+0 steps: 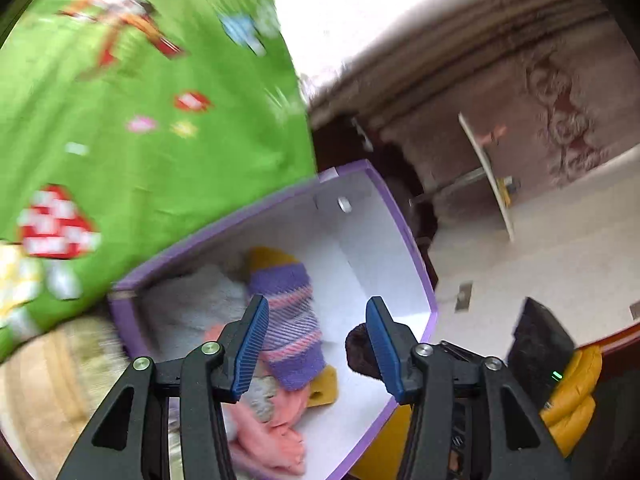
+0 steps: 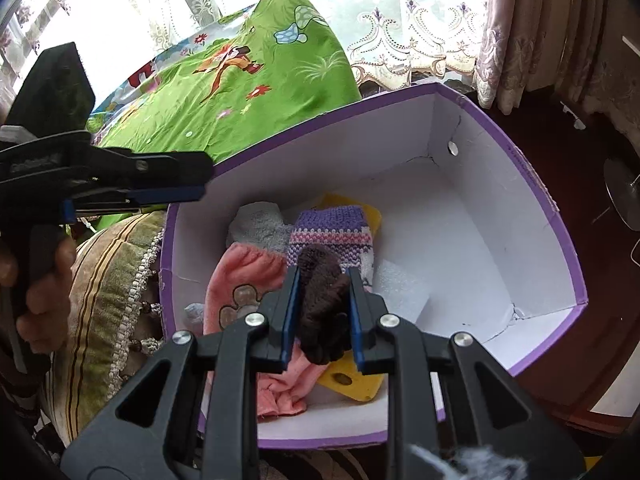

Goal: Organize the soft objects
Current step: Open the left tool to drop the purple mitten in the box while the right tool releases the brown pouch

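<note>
Lace curtains (image 2: 400,32) and a green cartoon blanket (image 2: 240,80) sit behind the purple box (image 2: 520,160). Inside the box already lie a striped purple sock (image 2: 332,232), a pink garment (image 2: 244,276), a grey cloth (image 2: 260,224) and a yellow sponge (image 2: 352,380). Above the box, the right gripper (image 2: 323,300) clamps a brown knitted piece (image 2: 320,304), not yet dropped in. The left gripper (image 1: 316,344) hangs over the box, jaws apart and empty

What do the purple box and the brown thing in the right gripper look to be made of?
Purple box: likely cardboard, matte white inside, with creases and small tears at its corners. Brown item in the right hand-held gripper: knitted, fuzzy yarn, probably wool or acrylic; ribbed stitches show.
</note>
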The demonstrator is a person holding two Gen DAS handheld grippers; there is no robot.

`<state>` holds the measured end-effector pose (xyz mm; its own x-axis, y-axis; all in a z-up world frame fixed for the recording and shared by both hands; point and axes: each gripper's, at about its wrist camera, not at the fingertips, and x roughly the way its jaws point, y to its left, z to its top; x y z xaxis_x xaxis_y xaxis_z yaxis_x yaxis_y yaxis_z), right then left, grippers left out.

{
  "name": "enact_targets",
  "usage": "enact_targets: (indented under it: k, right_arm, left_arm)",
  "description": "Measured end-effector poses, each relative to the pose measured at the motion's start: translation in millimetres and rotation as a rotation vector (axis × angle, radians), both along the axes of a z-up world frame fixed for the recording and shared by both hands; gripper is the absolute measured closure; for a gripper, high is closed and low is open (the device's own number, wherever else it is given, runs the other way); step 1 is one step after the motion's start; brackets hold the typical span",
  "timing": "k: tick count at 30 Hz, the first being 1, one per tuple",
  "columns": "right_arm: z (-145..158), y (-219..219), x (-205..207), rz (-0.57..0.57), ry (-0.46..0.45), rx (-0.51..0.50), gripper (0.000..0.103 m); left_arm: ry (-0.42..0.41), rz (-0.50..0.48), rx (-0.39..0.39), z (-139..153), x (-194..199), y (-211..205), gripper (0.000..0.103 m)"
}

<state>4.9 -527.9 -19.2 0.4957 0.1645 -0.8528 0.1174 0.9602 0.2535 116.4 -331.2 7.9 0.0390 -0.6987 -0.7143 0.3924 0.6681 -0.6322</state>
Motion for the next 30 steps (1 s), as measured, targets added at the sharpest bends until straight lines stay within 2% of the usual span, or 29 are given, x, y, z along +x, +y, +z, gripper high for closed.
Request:
enact_targets:
  k: [6,12,17,23,25,28,30]
  right_arm:
    - [-5,18,30,0.036,0.011,-0.005,0.077]
    - [-12,32,64,0.053,0.027,-0.021,0.077]
    - [-22,40,94,0.065,0.045,-0.036,0.076]
    - [-43,37,118,0.066,0.08,-0.021,0.064]
    - [-47,35,121,0.061,0.093,-0.016,0.051]
    - [-48,33,120,0.064,0.093,-0.013,0.043]
    - [-48,34,120,0.063,0.099,-0.022,0.042]
  left_arm:
    - [-0.114,0.116,-0.006,27,6,66,0.048]
    - [-0.126,0.187,-0.01,25,5,110,0.048]
    - [-0.138,0.192,-0.025,25,2,128,0.048]
    - [-0.139,0.184,-0.029,22,1,137,0.048]
    - [-0.132,0.186,-0.031,20,0,141,0.048]
    - [-0.121,0.187,-0.033,16,0,145,0.048]
    - [-0.119,0.183,-0.032,15,-1,145,0.048]
